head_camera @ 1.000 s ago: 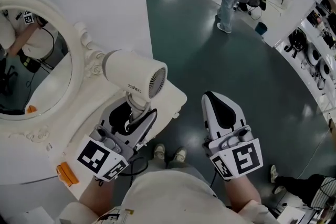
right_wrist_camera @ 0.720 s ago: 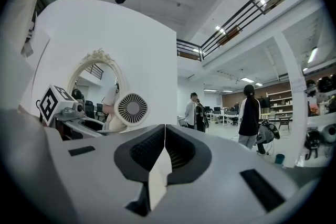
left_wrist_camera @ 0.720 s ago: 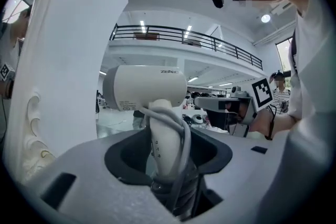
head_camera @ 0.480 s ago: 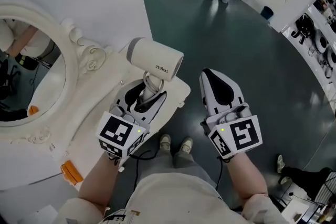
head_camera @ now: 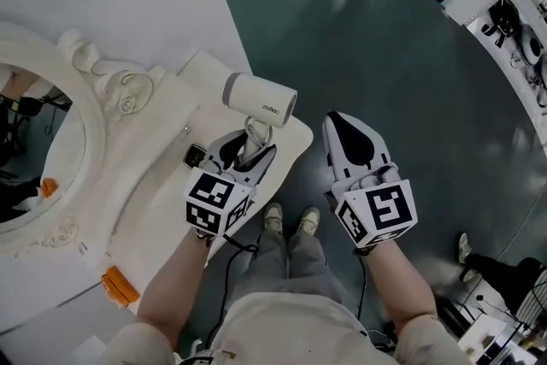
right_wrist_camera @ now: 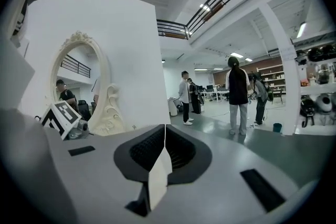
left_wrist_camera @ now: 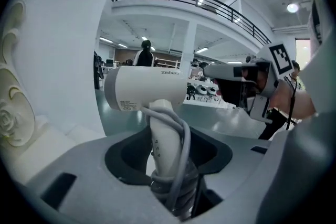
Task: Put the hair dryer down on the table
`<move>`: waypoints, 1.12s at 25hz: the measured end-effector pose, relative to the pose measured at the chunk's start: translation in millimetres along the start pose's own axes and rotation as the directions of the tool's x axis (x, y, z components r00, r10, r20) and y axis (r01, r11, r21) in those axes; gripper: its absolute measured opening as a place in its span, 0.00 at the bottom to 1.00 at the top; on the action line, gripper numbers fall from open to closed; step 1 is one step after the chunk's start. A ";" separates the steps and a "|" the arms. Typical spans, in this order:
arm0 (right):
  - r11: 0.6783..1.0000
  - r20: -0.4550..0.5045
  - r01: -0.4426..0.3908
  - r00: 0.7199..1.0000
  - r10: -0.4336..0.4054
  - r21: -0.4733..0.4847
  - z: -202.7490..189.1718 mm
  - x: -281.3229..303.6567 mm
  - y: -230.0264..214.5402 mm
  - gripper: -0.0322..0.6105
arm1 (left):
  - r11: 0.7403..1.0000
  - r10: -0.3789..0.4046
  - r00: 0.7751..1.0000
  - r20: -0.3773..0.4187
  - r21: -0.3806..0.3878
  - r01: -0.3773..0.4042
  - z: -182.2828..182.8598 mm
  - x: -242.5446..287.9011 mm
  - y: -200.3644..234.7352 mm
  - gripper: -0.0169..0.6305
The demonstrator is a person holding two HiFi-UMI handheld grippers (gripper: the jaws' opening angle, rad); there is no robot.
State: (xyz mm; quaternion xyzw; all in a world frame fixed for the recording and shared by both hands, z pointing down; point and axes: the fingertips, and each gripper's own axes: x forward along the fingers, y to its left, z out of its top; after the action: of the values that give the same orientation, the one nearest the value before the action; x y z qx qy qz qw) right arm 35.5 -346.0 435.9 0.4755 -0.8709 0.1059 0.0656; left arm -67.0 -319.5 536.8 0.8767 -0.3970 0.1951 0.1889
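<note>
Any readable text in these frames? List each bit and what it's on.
Hair dryer, side of the barrel: one short grey brand word, too small to read for sure.
Same barrel, rear end: a label of fine print, unreadable.
Dryer handle: tiny switch marks, unreadable.
Left gripper and right gripper cubes: black-and-white square markers only, no words.
Nothing else legible.
</note>
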 end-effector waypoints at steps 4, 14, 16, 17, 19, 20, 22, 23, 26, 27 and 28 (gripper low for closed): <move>1.000 -0.027 0.019 0.999 -0.019 0.018 -26.2 10.5 -11.3 0.08 | 1.000 -0.021 0.996 -0.085 0.002 0.021 -41.2 29.4 5.9 0.36; 0.996 -0.109 0.057 0.993 -0.049 0.067 -97.7 14.5 -23.2 0.08 | 0.998 -0.069 0.968 -0.243 -0.014 0.068 -127.8 71.8 5.5 0.36; 0.995 -0.123 0.058 0.991 -0.048 0.077 -107.6 13.3 -24.7 0.08 | 0.997 -0.071 0.961 -0.268 -0.021 0.068 -138.0 77.7 4.2 0.36; 0.995 -0.129 0.059 0.990 -0.048 0.081 -111.4 11.7 -25.8 0.08 | 0.997 -0.076 0.957 -0.281 -0.027 0.071 -142.4 80.7 2.3 0.36; 0.994 -0.138 0.063 0.989 -0.051 0.084 -117.3 8.8 -27.7 0.08 | 0.997 -0.081 0.948 -0.307 -0.026 0.077 -150.8 85.5 -0.7 0.36; 0.994 -0.141 0.067 0.989 -0.054 0.086 -119.8 8.2 -28.5 0.08 | 0.997 -0.079 0.945 -0.319 -0.019 0.077 -154.8 86.8 -1.0 0.36; 0.993 -0.145 0.073 0.988 -0.059 0.094 -123.3 8.1 -30.9 0.08 | 0.997 -0.073 0.940 -0.333 -0.010 0.074 -160.9 88.2 0.1 0.36; 0.992 -0.145 0.076 0.988 -0.062 0.099 -123.9 8.0 -32.6 0.08 | 0.997 -0.071 0.939 -0.335 -0.011 0.072 -162.2 88.9 0.7 0.36; 0.990 -0.135 0.082 0.989 -0.067 0.113 -122.1 7.6 -35.6 0.08 | 0.998 -0.069 0.937 -0.341 -0.024 0.064 -163.4 91.0 1.3 0.36; 0.990 -0.133 0.083 0.989 -0.068 0.117 -122.0 7.7 -35.4 0.08 | 0.998 -0.067 0.935 -0.348 -0.027 0.062 -164.4 91.8 1.4 0.36; 0.989 -0.132 0.086 0.989 -0.069 0.123 -123.1 7.7 -34.7 0.08 | 0.998 -0.064 0.932 -0.356 -0.024 0.059 -165.5 92.6 1.4 0.36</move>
State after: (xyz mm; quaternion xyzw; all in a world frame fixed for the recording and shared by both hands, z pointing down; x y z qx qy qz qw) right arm 62.2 -340.2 561.0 0.5044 -0.8371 0.1893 0.0944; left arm -43.5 -297.5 723.7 0.8375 -0.3298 0.3423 0.2697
